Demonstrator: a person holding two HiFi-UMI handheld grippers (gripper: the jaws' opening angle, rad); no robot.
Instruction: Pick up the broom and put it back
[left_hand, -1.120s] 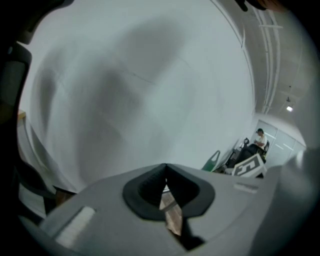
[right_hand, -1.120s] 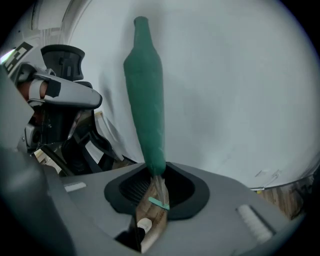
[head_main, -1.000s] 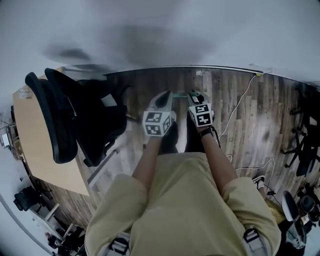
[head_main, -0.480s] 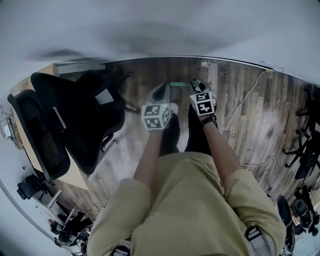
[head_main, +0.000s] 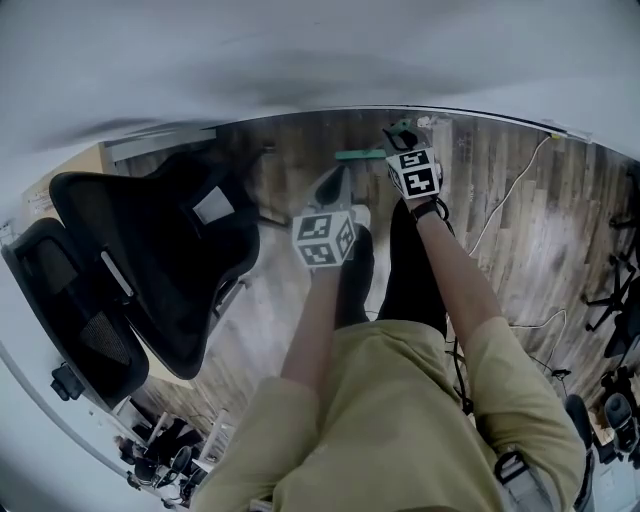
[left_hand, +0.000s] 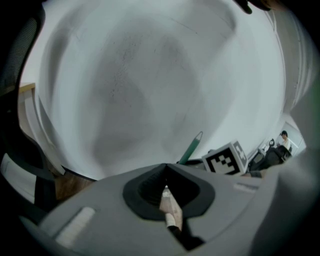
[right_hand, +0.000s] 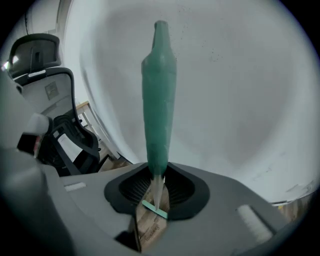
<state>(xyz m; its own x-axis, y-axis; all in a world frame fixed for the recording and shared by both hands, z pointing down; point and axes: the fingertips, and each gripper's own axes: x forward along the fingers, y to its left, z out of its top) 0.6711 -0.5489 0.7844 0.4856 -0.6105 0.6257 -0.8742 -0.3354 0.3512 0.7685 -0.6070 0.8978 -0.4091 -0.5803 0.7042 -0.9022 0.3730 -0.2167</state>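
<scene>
The broom shows as a green handle (right_hand: 159, 100) that rises straight out of my right gripper (right_hand: 156, 172), whose jaws are shut on its lower end. In the head view the same green handle (head_main: 360, 155) lies across the picture by the foot of the white wall, with my right gripper (head_main: 398, 135) at its right end. My left gripper (head_main: 328, 185) hangs just left of it, over the wooden floor. In the left gripper view my left gripper (left_hand: 166, 167) has its jaws meeting at the tip, and the green handle (left_hand: 191, 149) stands apart to the right. The broom's head is hidden.
A black office chair (head_main: 170, 270) fills the left of the head view, with a wooden desk edge (head_main: 75, 165) behind it. A white cable (head_main: 500, 215) trails over the floor at the right. The white wall (head_main: 320, 60) stands close ahead.
Both grippers have moved toward the wall, the right one farther up and right in the picture, with the green handle still in it. The chair has slid across the view as the head turned.
</scene>
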